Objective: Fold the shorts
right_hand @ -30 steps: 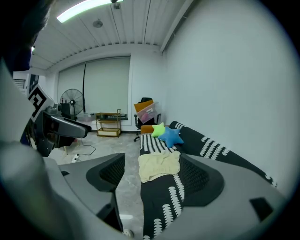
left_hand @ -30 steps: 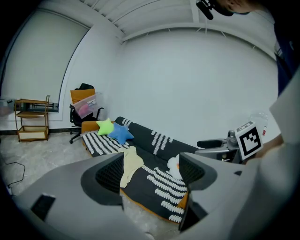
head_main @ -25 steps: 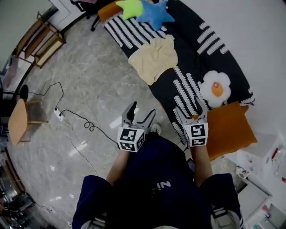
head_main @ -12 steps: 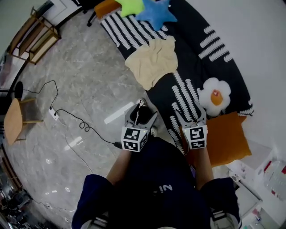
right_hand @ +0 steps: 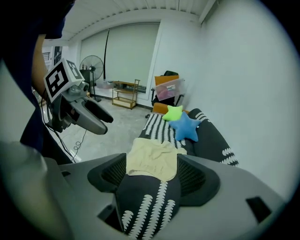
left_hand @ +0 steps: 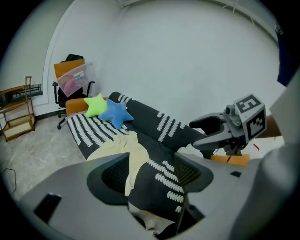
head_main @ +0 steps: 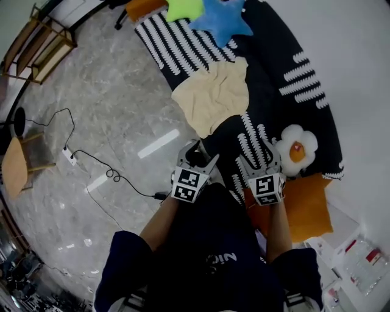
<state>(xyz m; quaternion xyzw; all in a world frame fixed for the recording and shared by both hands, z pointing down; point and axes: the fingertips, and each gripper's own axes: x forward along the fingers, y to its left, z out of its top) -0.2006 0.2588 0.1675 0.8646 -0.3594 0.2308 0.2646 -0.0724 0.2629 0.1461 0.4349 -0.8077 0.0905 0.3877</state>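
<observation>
The cream shorts [head_main: 213, 97] lie crumpled on a black sofa cover with white stripes [head_main: 268, 67]. My left gripper [head_main: 198, 153] hovers open over the sofa's near edge, short of the shorts [left_hand: 126, 154]. Its jaws have just been closing, with nothing between them. My right gripper [head_main: 259, 157] is open beside it above the cover. Its jaws have narrowed slightly and are empty. In the right gripper view the shorts [right_hand: 152, 159] sit ahead of the open gripper [right_hand: 152, 180]. In the left gripper view the open gripper [left_hand: 151, 174] frames the shorts' hem.
Blue star cushion [head_main: 222, 18] and green star cushion [head_main: 184, 7] lie at the sofa's far end. A flower cushion [head_main: 294, 149] and an orange cushion [head_main: 308, 207] are at the right. A cable with a power strip [head_main: 67, 157] crosses the marble floor; a wooden stool [head_main: 15, 167] stands left.
Both grippers have moved forward and down toward the sofa, ending nearer the shorts. The left gripper's jaws look narrower than before.
</observation>
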